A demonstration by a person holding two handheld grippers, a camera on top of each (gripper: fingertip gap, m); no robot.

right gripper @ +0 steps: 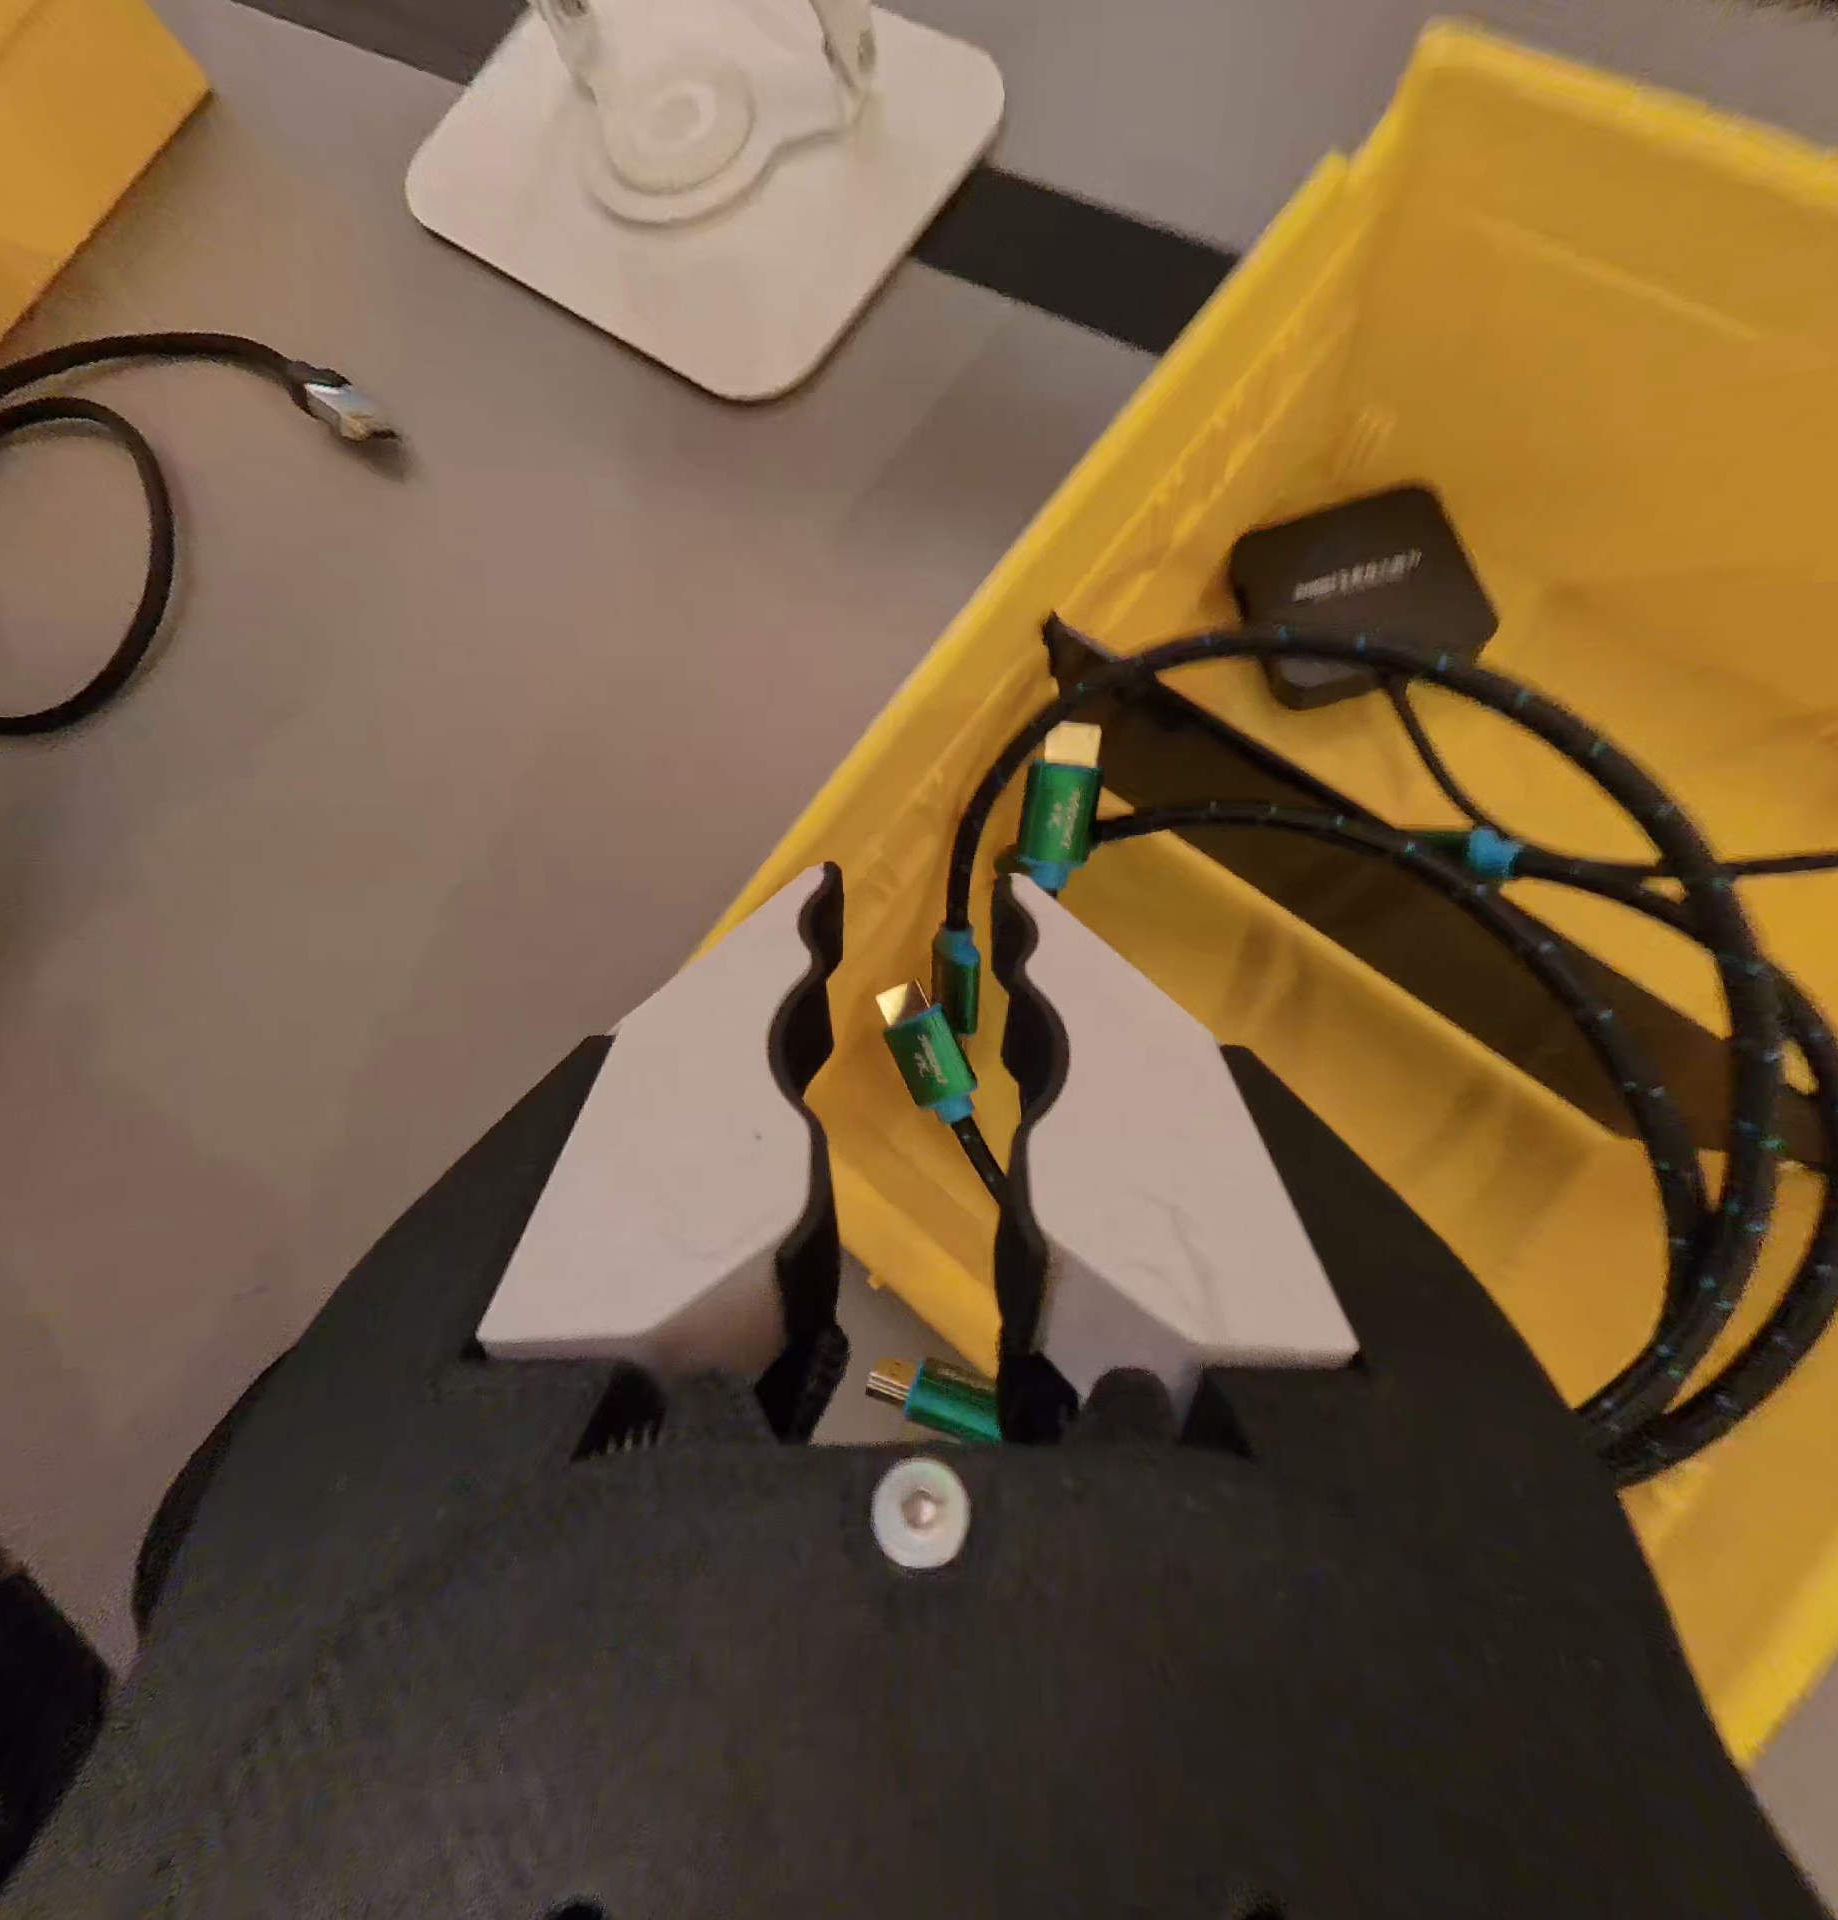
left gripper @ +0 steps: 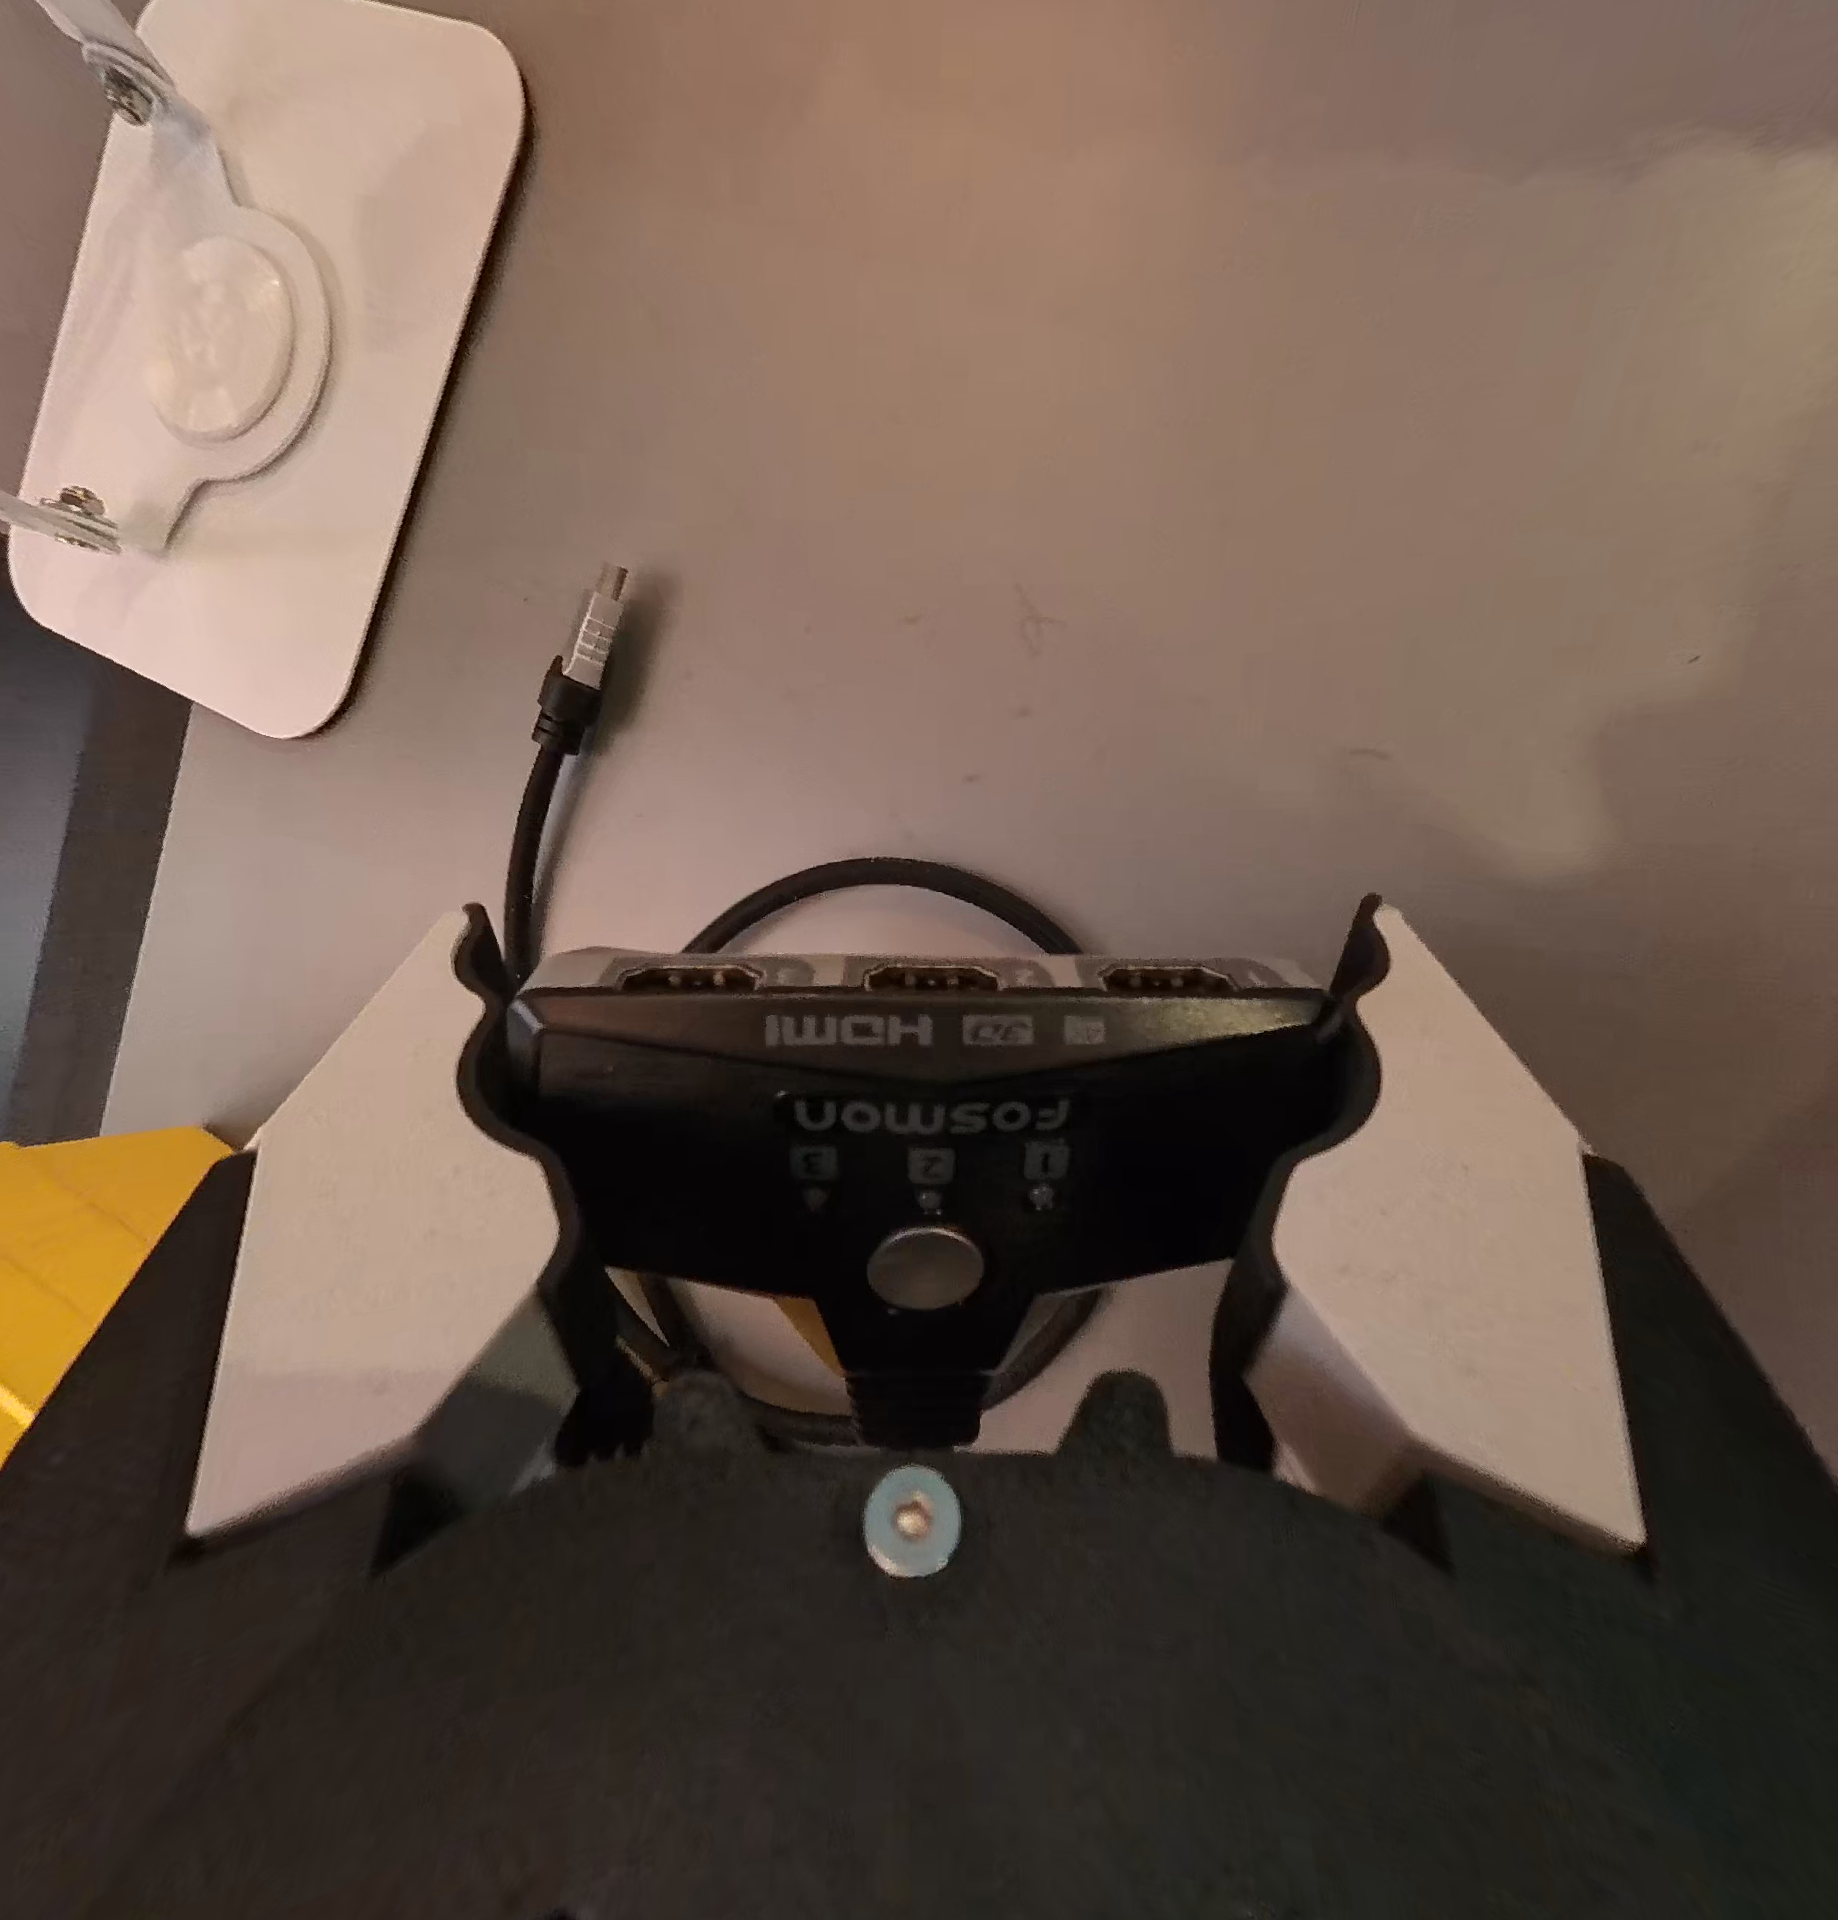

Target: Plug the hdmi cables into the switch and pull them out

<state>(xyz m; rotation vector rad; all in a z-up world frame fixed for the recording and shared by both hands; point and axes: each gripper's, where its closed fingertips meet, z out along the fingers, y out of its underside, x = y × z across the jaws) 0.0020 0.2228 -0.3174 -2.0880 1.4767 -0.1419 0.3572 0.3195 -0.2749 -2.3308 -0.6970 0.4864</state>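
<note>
Black plastic switch (left gripper: 920, 1132) sits clamped between the left tongs (left gripper: 920, 956), pads pressed on both of its short ends. Three ports in a row along its far edge, all open, facing 12 o'clock. Round grey button near the narrow end, toward 6 o'clock. The switch's own braided black lead (left gripper: 541, 831) loops out behind it and runs to 11 o'clock, ending in a grey plug (left gripper: 598, 623) lying loose on the grey desk (left gripper: 1206, 520). White stand base (left gripper: 302, 364) at 10 o'clock, with a clear bracket screwed on. Yellow bin corner (left gripper: 53, 1247) at 8 o'clock.

Right tongs (right gripper: 915, 904): jaws a narrow gap apart, gripping nothing, hanging over the near rim of a yellow bin (right gripper: 1517, 312) that fills the 1 to 4 o'clock side. Picture is a little blurred. In the bin: a coil of black braided cables (right gripper: 1725, 1039) with blue flecks. Green plugs with gold tips: one (right gripper: 1060, 800) just past the fingertips at 1 o'clock, one (right gripper: 925, 1060) seen in the gap between the fingers, one (right gripper: 946, 1397) low near the tongs' base. Cannot tell whether this lowest one lies in or outside the bin. Small black box (right gripper: 1362, 592) deeper in the bin at 1 o'clock. On the desk at 10 o'clock, the black lead and grey plug (right gripper: 349, 405) again; white base (right gripper: 707, 208) at 12 o'clock.
</note>
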